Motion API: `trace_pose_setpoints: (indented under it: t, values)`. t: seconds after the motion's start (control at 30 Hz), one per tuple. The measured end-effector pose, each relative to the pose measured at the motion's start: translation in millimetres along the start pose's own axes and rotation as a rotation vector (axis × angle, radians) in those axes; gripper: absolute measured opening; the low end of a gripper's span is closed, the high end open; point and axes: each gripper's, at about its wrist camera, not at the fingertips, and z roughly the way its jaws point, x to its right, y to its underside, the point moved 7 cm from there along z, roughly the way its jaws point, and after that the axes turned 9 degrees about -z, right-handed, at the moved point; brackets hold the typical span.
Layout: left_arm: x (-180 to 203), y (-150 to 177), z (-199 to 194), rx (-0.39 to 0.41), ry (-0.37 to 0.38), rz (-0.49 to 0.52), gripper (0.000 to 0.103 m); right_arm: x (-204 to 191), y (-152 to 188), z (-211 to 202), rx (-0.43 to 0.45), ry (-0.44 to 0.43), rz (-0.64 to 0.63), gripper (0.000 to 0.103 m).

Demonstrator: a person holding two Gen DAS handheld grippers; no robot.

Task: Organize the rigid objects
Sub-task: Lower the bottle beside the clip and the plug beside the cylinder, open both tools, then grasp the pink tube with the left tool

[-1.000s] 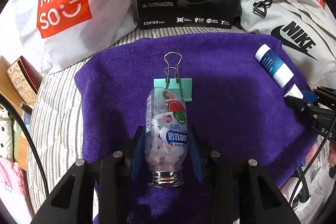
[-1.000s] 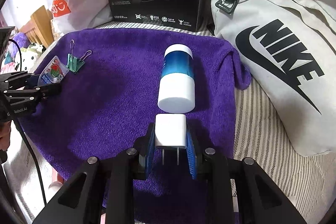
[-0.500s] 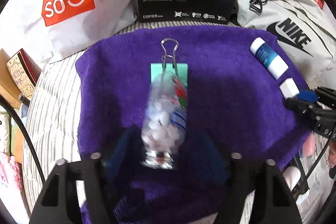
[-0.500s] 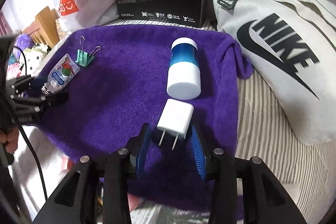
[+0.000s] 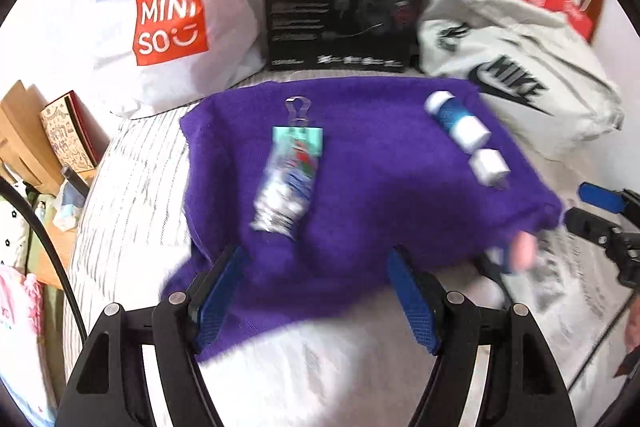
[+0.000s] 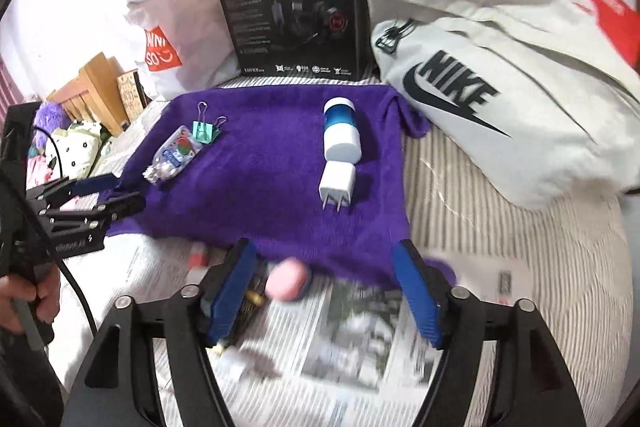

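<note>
- Striped bedding with a purple towel (image 6: pixel 272 195) spread on it; newspaper (image 6: pixel 352 331) lies at the towel's near edge, bags and a black headset box (image 6: pixel 292 7) stand behind.
- Left gripper (image 5: pixel 316 291): jaws spread wide, nothing between them, hovering over the towel's near edge.
- Right gripper (image 6: pixel 326 291): jaws likewise apart and empty, above the newspaper. A pink rounded object (image 6: pixel 286 283) sits just ahead of it at the towel's edge; blurred, cannot tell what it is.
- On the towel, left pair: clear candy bottle (image 5: pixel 286 187) lying down, its far end touching the teal binder clip (image 5: pixel 298 139).
- Right pair: white plug adapter (image 6: pixel 338 181), prongs toward the camera, just below the blue-and-white tube (image 6: pixel 340 135), touching or nearly so.
- Judgement: four items placed in two neat pairs; the step in hand looks like fetching the next loose item from the newspaper side.
- To do it well: keep the jaws wide on approach, centre the object between the pads, close across its narrow width, and lift clear of the towel's edge so the cloth does not drag and upset the pairs.
- Risk: a rounded item may squirt out of a shallow pinch.
</note>
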Motion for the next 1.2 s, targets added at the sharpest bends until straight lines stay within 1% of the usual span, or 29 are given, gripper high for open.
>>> trace_pose_setpoints:
  t: [0.1,0.2,0.27,0.37,0.5,0.57,0.63,0.73,0.8,0.83,0.9,0.97,1.0,1.03,1.07,1.1,1.13,1.2]
  values:
    - [20.0,21.0,-14.6,-0.010,0.034,0.007,0.075,-5.3,17.9,-16.4,-0.002,0.015,0.001,0.074]
    - [41.5,42.9,-14.5,-0.047,0.056,0.024,0.075,-8.9,34.0,-28.2,0.002,0.006,0.009,0.074]
    - [53.9,54.6,-9.5,-0.078,0.054,0.039,0.075,-9.8,49.4,-35.3,0.002,-0.012,0.040,0.074]
    - [65.4,64.8,-4.8,-0.089,0.052,0.060,0.075,-9.8,70.9,-37.3,-0.009,-0.029,0.093,0.074]
    - [72.7,70.4,10.1,-0.118,0.023,0.073,0.075,-9.6,84.9,-36.5,-0.021,-0.034,0.108,0.074]
    - [72.8,71.1,16.7,-0.104,-0.018,0.083,0.075,-8.4,88.9,-38.1,-0.021,-0.023,0.116,0.074]
    - [67.7,71.6,21.4,-0.099,-0.063,0.097,0.075,-10.2,90.3,-39.9,-0.014,-0.038,0.111,0.074]
    - [50.1,71.4,20.1,-0.084,-0.094,0.076,0.077,-11.5,91.8,-43.5,0.000,-0.054,0.101,0.074]
    - [38.4,68.9,19.4,-0.085,-0.107,0.049,0.077,-10.5,91.7,-43.5,0.005,-0.063,0.105,0.074]
    - [34.8,68.0,18.4,-0.082,-0.108,0.043,0.074,-10.5,91.8,-42.8,0.008,-0.071,0.108,0.074]
    - [36.3,65.9,17.4,-0.074,-0.079,0.059,0.073,-10.9,92.2,-39.5,0.009,-0.085,0.111,0.074]
    - [43.0,65.0,19.3,-0.069,-0.054,0.090,0.067,-11.4,93.8,-34.6,0.001,-0.094,0.113,0.074]
    - [47.0,64.9,22.1,-0.074,-0.048,0.109,0.049,-11.4,94.6,-32.5,-0.003,-0.098,0.113,0.074]
    - [50.7,64.7,22.7,-0.073,-0.029,0.116,0.035,-10.8,95.5,-30.0,-0.007,-0.101,0.113,0.074]
    - [53.9,63.9,23.0,-0.072,-0.007,0.112,0.030,-10.0,96.6,-27.6,-0.011,-0.102,0.115,0.074]
    - [57.4,63.5,24.2,-0.075,0.004,0.120,0.028,-8.9,97.2,-25.7,-0.015,-0.101,0.118,0.074]
    - [60.9,63.7,24.5,-0.072,0.006,0.141,0.023,-7.4,98.1,-23.9,-0.018,-0.098,0.123,0.074]
    - [66.6,64.5,24.8,-0.067,0.022,0.159,0.017,-3.7,99.2,-20.2,-0.021,-0.097,0.138,0.074]
